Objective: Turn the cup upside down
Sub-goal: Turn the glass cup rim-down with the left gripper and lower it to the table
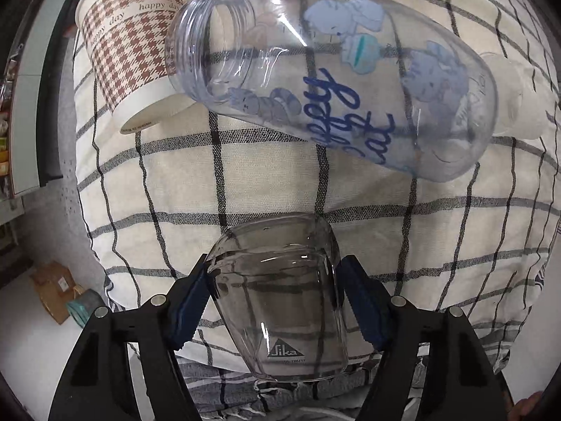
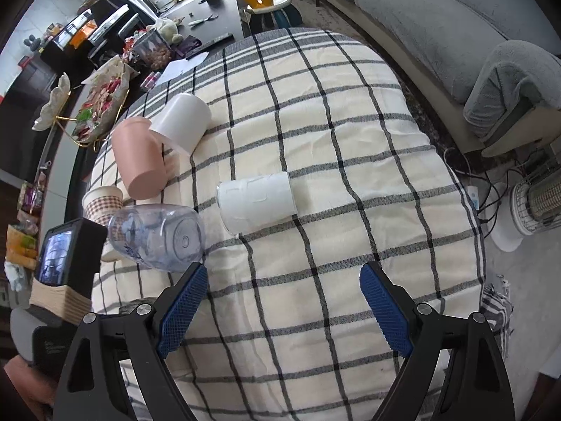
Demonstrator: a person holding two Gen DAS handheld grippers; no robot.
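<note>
Your left gripper (image 1: 275, 301) is gripping the clear cup (image 1: 280, 294); your right gripper (image 2: 282, 310) is hanging open, the bottle (image 2: 157, 236) lying at its ten o'clock.

A cream cloth with dark grid lines (image 2: 315, 161) covers the desk. Right of it runs a long grey upholstered sofa (image 2: 438, 24); a white round heater (image 2: 540, 203) stands on pale floor nearby. Behind it, a cluttered dark sideboard (image 2: 105, 31).
</note>
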